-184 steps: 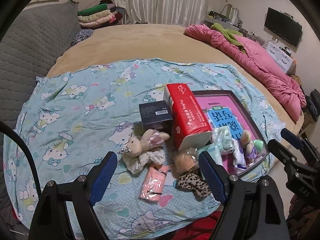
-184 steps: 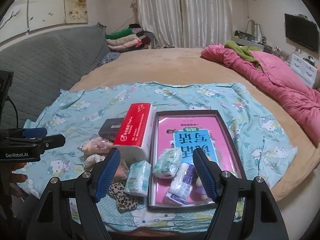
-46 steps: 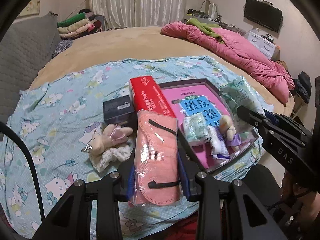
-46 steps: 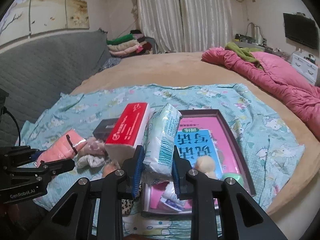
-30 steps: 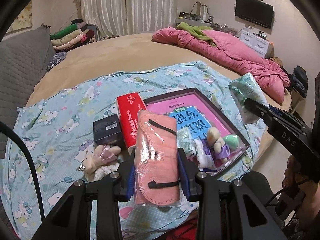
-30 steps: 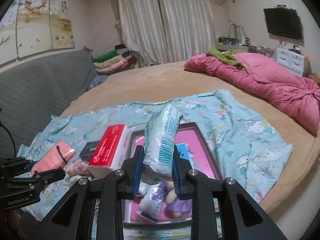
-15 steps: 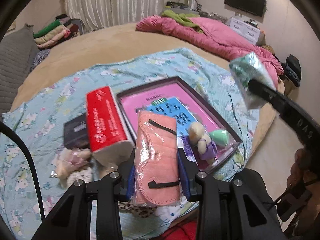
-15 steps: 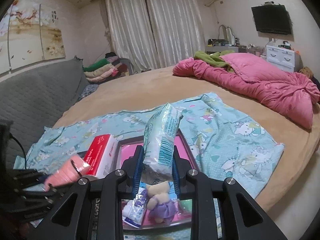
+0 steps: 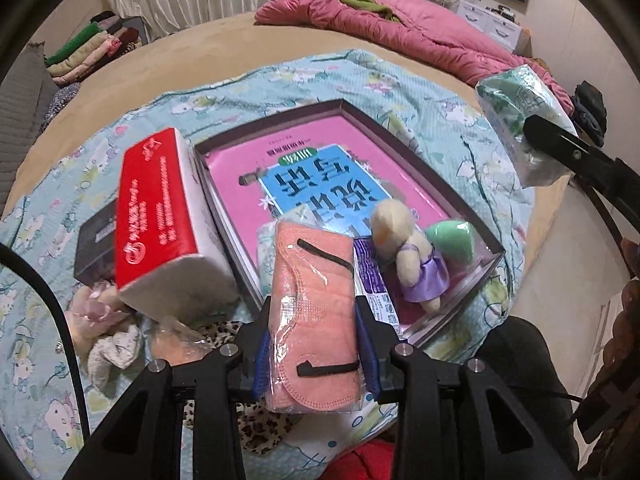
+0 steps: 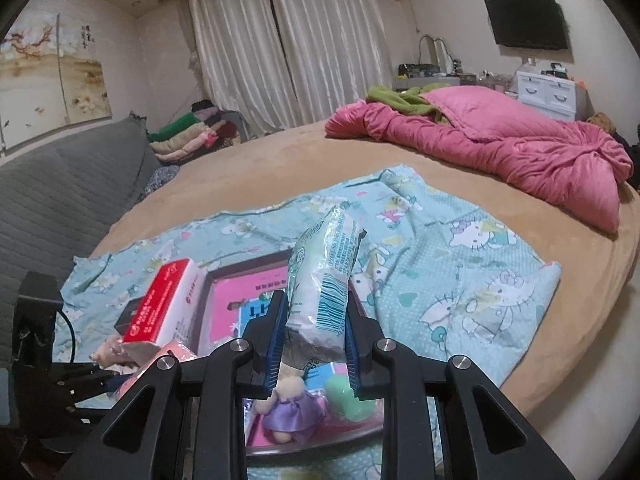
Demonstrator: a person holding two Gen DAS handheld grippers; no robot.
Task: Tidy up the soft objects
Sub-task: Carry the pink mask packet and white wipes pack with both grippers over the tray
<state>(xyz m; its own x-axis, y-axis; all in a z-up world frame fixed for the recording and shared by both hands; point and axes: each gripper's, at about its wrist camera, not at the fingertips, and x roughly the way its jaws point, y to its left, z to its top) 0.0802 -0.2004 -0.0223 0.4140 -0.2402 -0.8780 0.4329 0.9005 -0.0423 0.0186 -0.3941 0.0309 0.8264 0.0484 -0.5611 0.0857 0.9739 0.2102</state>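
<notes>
My left gripper [image 9: 314, 344] is shut on a bagged pink face mask [image 9: 314, 312], held just above the near end of the open box [image 9: 416, 152] with the pink book inside. In that box lie a small plush doll in a purple dress [image 9: 412, 256], a green sponge [image 9: 450, 242] and a purple-and-white pack [image 9: 374, 292]. My right gripper [image 10: 314, 344] is shut on a white-and-green tissue pack [image 10: 324, 280], held upright over the same box [image 10: 224, 274]. That pack [image 9: 520, 120] and the right gripper's finger show at the right edge of the left wrist view.
A red tissue box [image 9: 160, 216] leans beside the box, with a black box [image 9: 94, 248] behind it. A beige plush [image 9: 100, 320] and leopard-print cloth [image 9: 224, 332] lie on the cartoon-cat sheet [image 9: 360, 76]. A pink quilt [image 10: 500, 148] covers the far bed.
Both grippers have moved toward the box, each keeping its load. The left one sank and tipped downward, so the box now looks larger. The right view swung right.
</notes>
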